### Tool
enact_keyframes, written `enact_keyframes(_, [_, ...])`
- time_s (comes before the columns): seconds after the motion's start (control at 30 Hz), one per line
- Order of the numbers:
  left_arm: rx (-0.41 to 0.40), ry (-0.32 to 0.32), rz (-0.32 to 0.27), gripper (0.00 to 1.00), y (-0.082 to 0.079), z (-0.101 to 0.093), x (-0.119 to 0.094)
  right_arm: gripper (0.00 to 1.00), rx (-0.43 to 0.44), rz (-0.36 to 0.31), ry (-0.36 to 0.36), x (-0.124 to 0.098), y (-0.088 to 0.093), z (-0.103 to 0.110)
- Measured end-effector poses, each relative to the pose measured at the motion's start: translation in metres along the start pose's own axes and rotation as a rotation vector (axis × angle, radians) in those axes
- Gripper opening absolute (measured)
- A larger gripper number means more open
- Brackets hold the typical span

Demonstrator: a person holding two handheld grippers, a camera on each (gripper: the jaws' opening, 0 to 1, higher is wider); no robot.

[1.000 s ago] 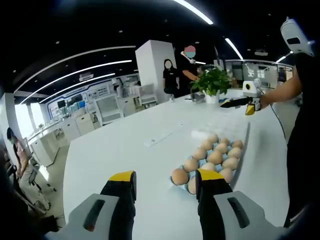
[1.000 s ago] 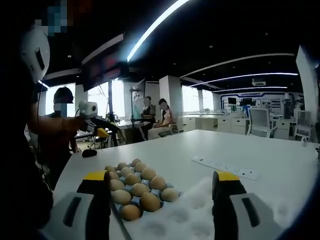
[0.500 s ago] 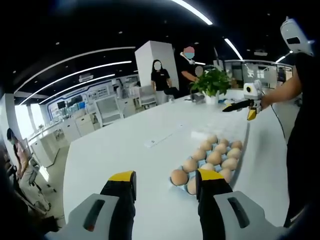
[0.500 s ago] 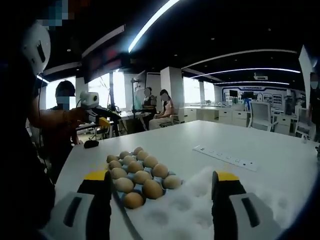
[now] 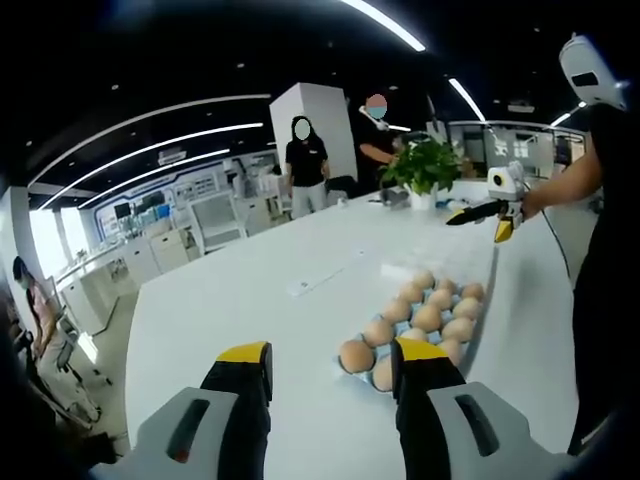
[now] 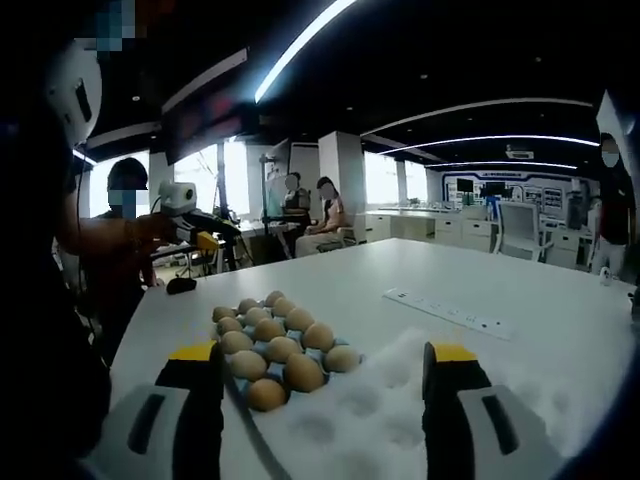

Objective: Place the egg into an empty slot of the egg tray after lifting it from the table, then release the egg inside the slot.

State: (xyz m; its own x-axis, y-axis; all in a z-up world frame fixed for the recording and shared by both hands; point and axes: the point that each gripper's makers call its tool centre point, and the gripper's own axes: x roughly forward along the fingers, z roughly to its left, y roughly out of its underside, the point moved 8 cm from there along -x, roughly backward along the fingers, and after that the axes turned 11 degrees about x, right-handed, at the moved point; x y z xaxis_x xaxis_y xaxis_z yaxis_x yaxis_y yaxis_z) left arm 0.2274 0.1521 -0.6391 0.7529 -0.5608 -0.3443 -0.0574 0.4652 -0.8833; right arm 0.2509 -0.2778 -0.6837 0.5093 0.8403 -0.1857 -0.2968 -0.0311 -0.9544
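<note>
Both grippers empty, jaws apart: left gripper [image 5: 330, 365], right gripper [image 6: 325, 368] | brown eggs [image 6: 272, 348] fill part of blue egg tray [image 6: 352, 357] | white tabletop [image 5: 240, 300]

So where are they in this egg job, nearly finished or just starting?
Part done, by the look of it: one side of the egg tray already holds eggs, the other side's slots sit empty. Nothing is in hand: the right gripper and left gripper are open, holding no egg. Picking up, placing and releasing an egg remains.
</note>
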Motion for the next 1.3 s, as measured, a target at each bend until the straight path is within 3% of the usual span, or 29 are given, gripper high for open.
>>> enact_keyframes(1.3, [0.005,-0.018,-0.001,0.48,-0.004,-0.004,-0.010,0.84,-0.005,-0.014,0.019,-0.009,0.000,-0.002])
